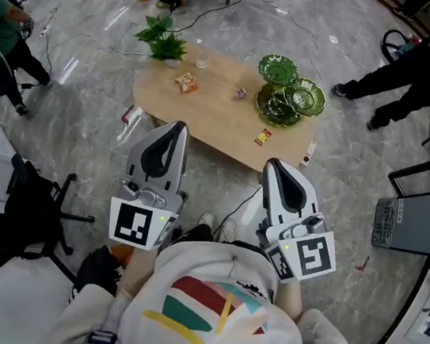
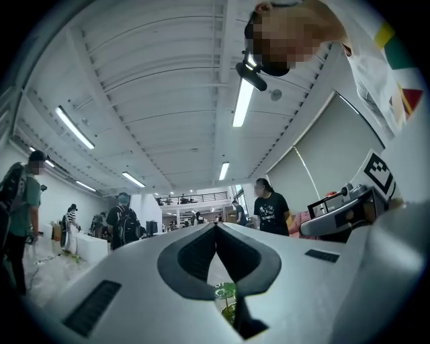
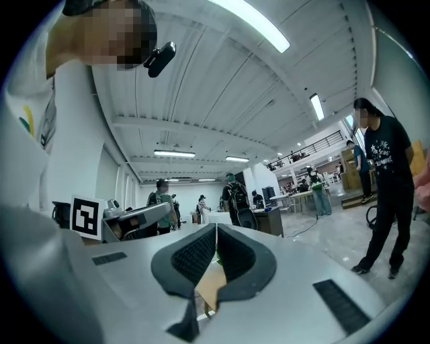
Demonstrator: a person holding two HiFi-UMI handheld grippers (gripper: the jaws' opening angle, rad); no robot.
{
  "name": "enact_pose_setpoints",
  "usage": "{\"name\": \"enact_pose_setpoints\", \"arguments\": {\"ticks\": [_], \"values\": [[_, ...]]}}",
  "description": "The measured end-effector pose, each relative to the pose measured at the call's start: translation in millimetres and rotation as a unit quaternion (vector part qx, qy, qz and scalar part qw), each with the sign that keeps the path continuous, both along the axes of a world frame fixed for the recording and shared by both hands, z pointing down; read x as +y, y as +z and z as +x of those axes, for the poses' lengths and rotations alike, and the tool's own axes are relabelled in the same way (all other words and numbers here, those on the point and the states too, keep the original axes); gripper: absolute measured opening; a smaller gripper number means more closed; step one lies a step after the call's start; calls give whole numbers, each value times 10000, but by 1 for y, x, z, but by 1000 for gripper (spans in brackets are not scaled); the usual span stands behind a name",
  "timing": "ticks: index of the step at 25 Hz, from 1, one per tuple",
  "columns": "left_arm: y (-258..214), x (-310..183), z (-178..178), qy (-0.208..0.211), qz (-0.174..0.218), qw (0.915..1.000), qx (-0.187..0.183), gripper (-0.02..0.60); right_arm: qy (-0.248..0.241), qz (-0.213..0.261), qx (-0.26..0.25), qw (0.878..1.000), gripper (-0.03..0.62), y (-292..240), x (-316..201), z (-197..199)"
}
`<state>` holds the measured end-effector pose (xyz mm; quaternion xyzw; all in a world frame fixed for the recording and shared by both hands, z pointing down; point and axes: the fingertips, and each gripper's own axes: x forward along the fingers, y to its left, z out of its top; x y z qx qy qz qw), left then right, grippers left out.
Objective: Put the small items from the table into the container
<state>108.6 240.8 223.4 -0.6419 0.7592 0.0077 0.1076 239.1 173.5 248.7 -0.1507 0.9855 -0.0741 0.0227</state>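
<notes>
Both shut, left gripper (image 1: 178, 126), right gripper (image 1: 272, 164) hide parts of table (image 1: 216, 110) edge.

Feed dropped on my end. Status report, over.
Left gripper and right gripper shut, empty, short of the table. Snack packet, small wrapper, red packet lie on it, outside the green dishes. Nothing in the way.

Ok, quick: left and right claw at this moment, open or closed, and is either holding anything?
Left claw: closed, tips together, holding nothing.
Right claw: closed, tips together, holding nothing.
</notes>
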Motion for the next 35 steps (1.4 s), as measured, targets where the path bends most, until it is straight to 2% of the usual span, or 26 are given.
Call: {"name": "enact_pose_setpoints", "arguments": {"ticks": [5,8,11,14,16,22,26,30,35], "values": [[16,-10,-5,-205,-106,9996,169,8,-104,-133,139,9998,14,19,-15,-5],[20,-17,-28,-321,-136,9992,193,8,-19,-77,235,9997,14,23,-22,-23],[28,-32,-59,-352,-138,9993,43,8,-49,57,396,9992,15,29,-34,-51],[28,-48,-111,-436,-6,9987,-254,8,-98,75,426,9990,14,34,-48,-96],[28,-61,-155,-509,72,9982,-324,8,-160,135,486,9986,15,35,-61,-138],[27,-85,-294,-687,121,9975,-138,8,-203,397,555,9975,14,22,-103,-285],[31,-97,-367,-782,25,9969,94,8,-92,370,582,9976,14,21,-125,-359],[46,-114,-415,-779,-90,9965,278,8,-86,305,639,9975,15,30,-143,-407],[84,-140,-443,-743,-414,9952,490,8,-194,42,1101,9937,15,77,-172,-445]]}}
